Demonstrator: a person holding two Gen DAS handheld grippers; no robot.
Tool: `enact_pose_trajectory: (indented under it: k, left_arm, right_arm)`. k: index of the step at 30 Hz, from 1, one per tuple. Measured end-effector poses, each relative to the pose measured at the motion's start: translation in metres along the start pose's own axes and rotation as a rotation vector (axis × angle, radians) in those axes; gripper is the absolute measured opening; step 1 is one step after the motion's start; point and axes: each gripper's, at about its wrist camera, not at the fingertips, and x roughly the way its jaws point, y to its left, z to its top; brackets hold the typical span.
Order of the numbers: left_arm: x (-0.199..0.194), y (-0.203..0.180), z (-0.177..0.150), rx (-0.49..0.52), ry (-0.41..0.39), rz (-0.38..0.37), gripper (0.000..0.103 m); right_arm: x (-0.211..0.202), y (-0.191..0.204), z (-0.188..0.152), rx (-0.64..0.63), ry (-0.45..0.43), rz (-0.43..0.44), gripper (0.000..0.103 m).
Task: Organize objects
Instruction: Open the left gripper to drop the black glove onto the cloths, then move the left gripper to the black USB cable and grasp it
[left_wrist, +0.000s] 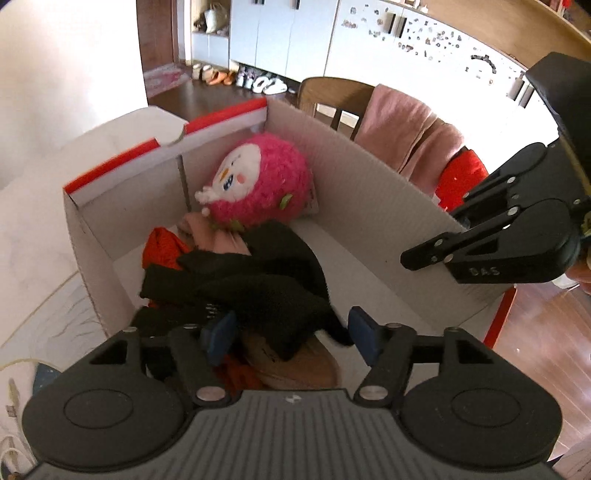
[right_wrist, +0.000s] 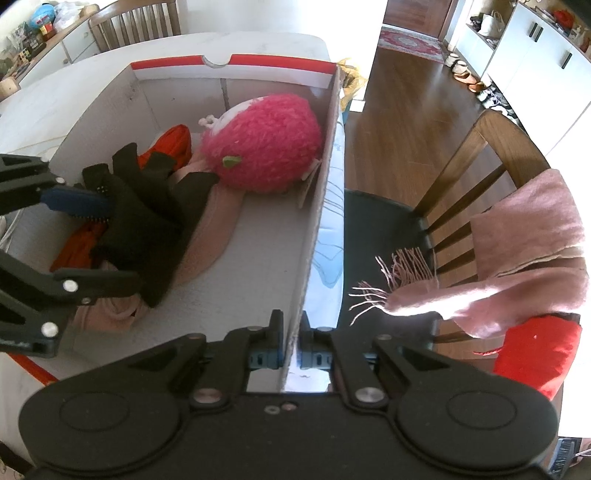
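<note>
The person has a white cardboard box (right_wrist: 236, 295) sitting on the worktop (right_wrist: 74, 92), and it's already got stuff in it. Going left to right: the left gripper (left_wrist: 291, 332) is spread wide over the pile with nothing pinched, just above a black garment (right_wrist: 140, 218) lying on orange and pink cloth. Farther back sits a pink plush toy (right_wrist: 266, 144) against the far wall.

The right gripper (right_wrist: 291, 354) is nearly closed, clamped on the box's right wall to steady it. Farther right, a pink scarf (right_wrist: 517, 258) and something red (right_wrist: 532, 350) hang on the chair (right_wrist: 495, 147).

Best bet, probably: keep that wall pinned and press the black piece flat so it's not bunched, leaving room for the scarf.
</note>
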Motion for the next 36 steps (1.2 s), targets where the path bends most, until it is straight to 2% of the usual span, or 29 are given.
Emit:
enact_pose_trajectory:
  k: [12, 20, 25, 27, 29, 36]
  left_arm:
    - [-0.052, 0.003, -0.008, -0.063, -0.101, 0.006, 0.069]
    - [-0.093, 0.019, -0.03, -0.157, -0.167, 0.081, 0.069]
    - [-0.115, 0.034, -0.055, -0.224, -0.184, 0.12, 0.069]
    - [-0.123, 0.04, -0.067, -0.244, -0.186, 0.14, 0.073]
    - [-0.133, 0.048, -0.083, -0.272, -0.199, 0.158, 0.078]
    - [-0.158, 0.085, -0.141, -0.399, -0.189, 0.254, 0.08]
  right_arm:
    - [-0.001, 0.002, 0.0, -0.019, 0.003, -0.006, 0.006]
    - [-0.001, 0.003, 0.001, -0.018, 0.003, -0.006, 0.006]
    - [-0.002, 0.003, 0.001, -0.022, 0.005, -0.006, 0.006]
    - [-0.002, 0.003, 0.001, -0.022, 0.004, -0.006, 0.006]
    - [-0.002, 0.002, 0.001, -0.017, 0.004, -0.005, 0.006]
    - [-0.004, 0.003, 0.0, -0.013, 0.008, -0.005, 0.006]
